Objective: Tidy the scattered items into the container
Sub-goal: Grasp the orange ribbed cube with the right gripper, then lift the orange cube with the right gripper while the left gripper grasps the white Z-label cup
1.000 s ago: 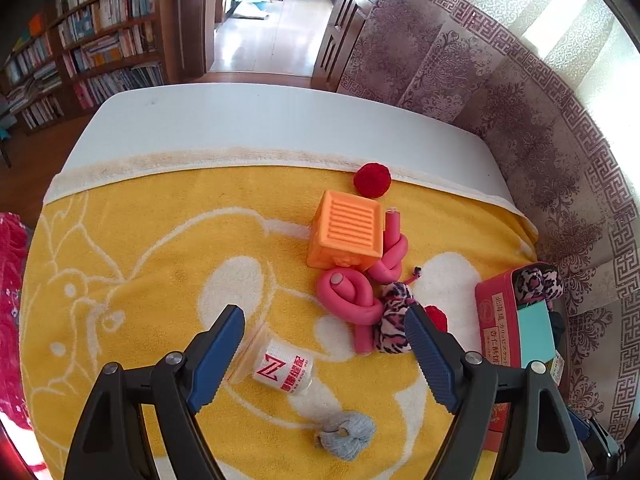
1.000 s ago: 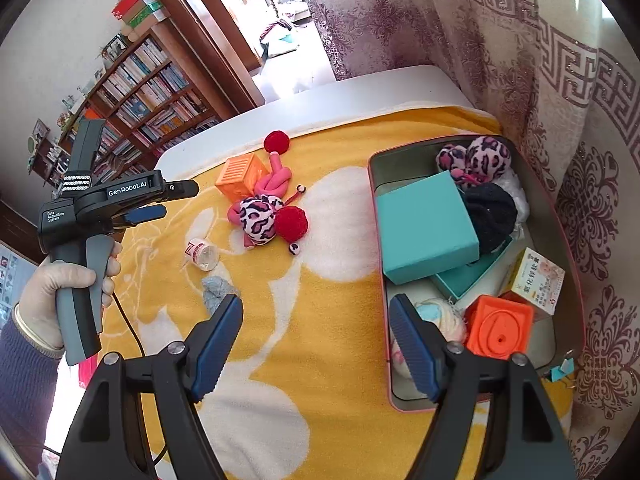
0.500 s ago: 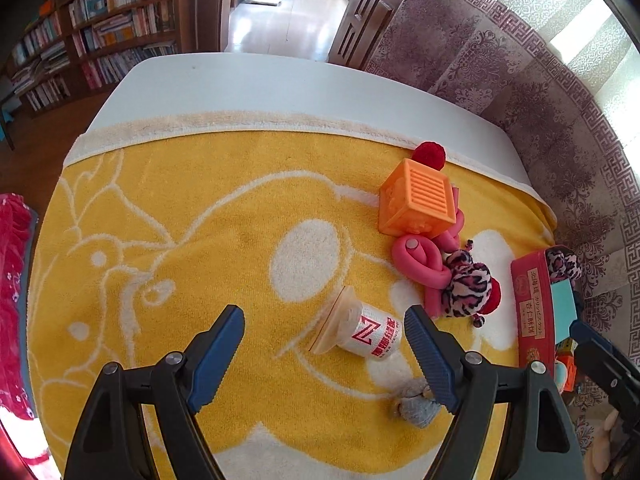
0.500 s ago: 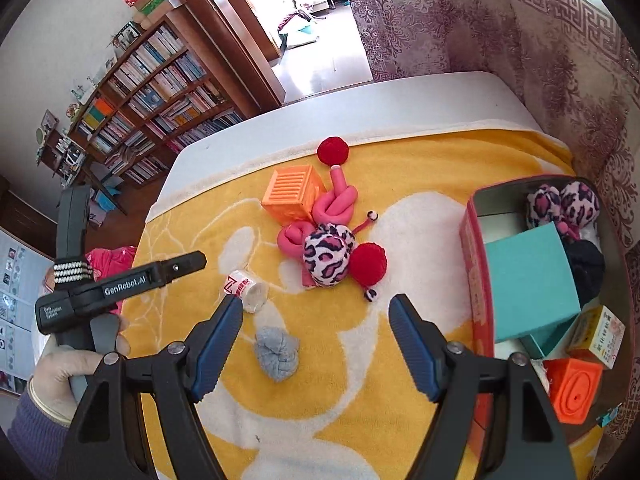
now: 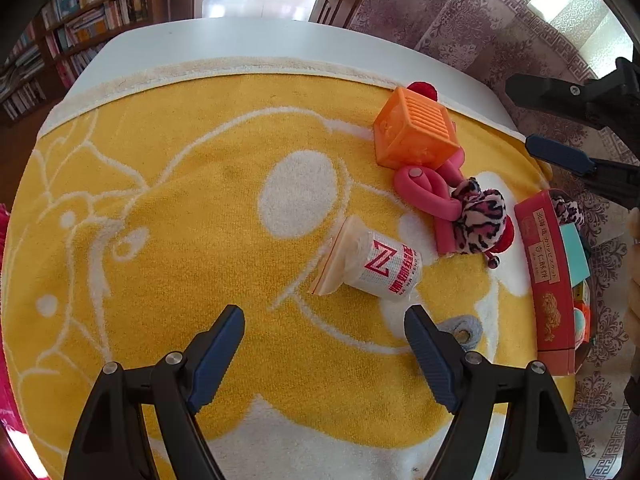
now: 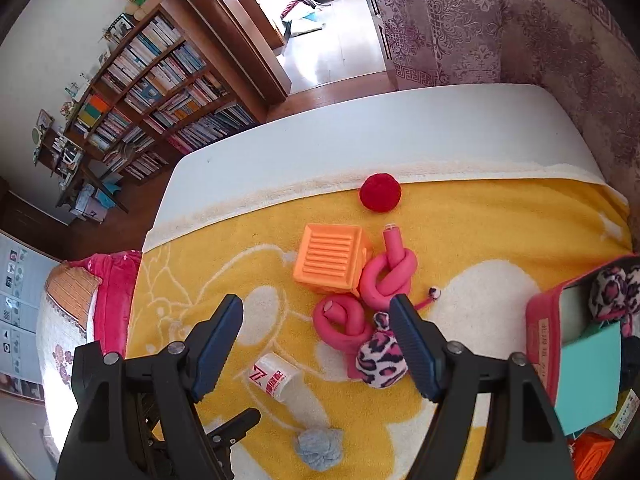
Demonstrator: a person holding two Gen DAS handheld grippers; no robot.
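Observation:
A white cup with a red logo lies on its side on the yellow towel. My left gripper hangs open just short of it, nothing between the fingers. Beyond the cup are an orange cube, a knotted pink foam tube, a leopard plush, a red pompom and a grey yarn ball. My right gripper is open above the pink tube and orange cube, holding nothing. The red container stands at the right, with a teal box inside.
The towel's far edge meets a bare white strip of table. A patterned curtain hangs behind and to the right, and a bookshelf stands at the left. A red cushion lies beside the table's left edge.
My right gripper swung left, from over the container to above the scattered toys. My left gripper shifted left and lower, so the cup now lies ahead to the right. Both stayed open.

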